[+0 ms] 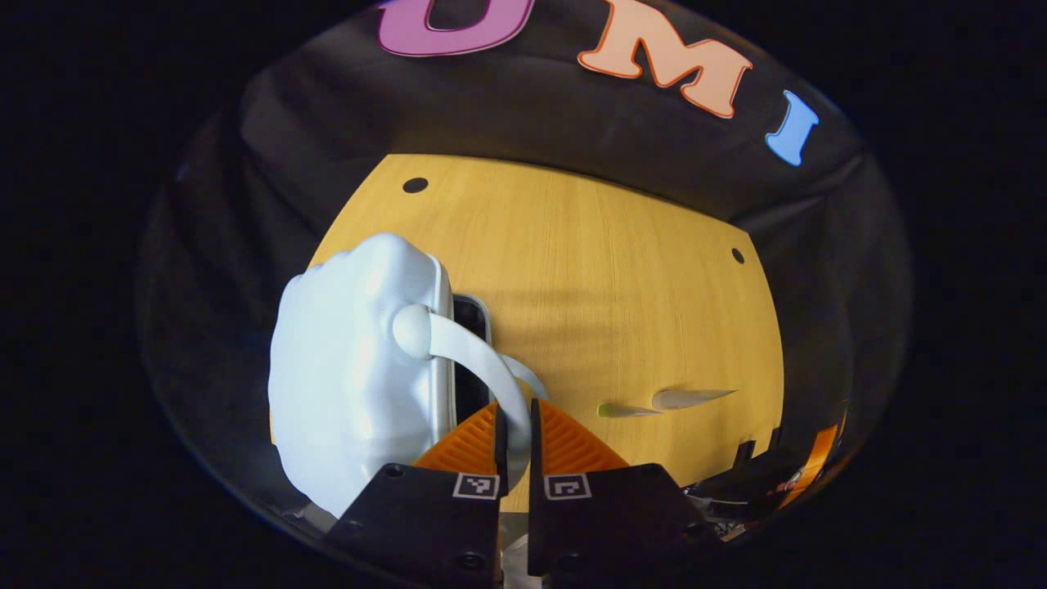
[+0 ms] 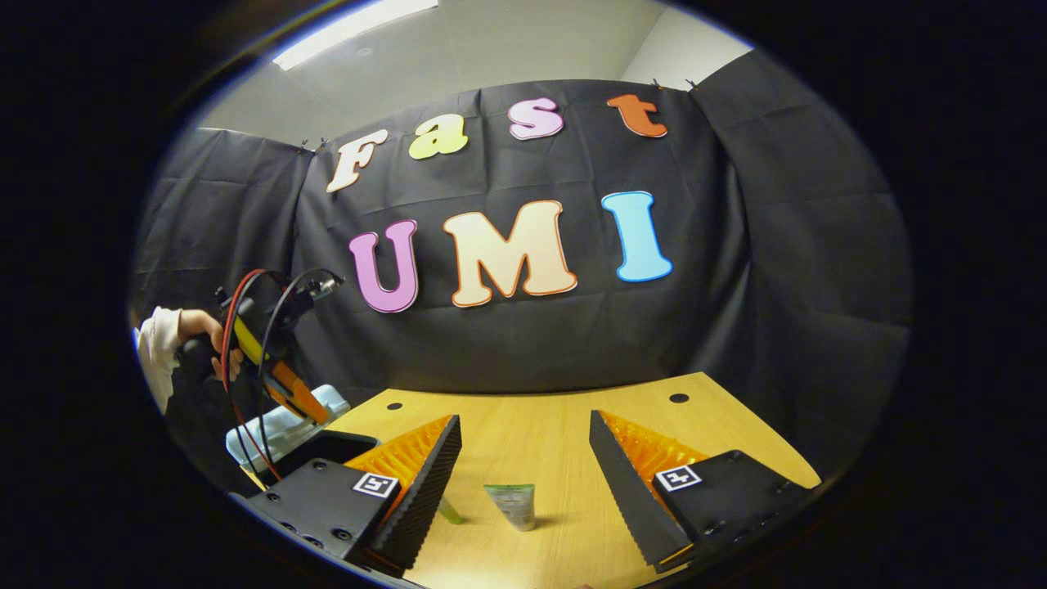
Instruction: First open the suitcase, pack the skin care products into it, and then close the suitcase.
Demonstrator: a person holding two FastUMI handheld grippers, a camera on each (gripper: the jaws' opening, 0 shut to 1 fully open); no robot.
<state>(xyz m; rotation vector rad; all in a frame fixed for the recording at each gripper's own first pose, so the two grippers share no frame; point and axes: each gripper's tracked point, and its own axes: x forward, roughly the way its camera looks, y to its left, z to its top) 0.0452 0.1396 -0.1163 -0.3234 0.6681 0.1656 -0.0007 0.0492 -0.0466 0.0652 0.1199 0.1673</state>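
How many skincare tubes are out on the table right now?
2. In the left gripper view, a green-tipped tube and a pale tube lie side by side on the wooden table, right of the suitcase. More may be hidden behind the suitcase.

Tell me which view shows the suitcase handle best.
The left gripper view: the suitcase handle arcs close up, pinched between the left gripper fingers. The right gripper view catches a pale sliver of the suitcase far off; its handle can't be made out.
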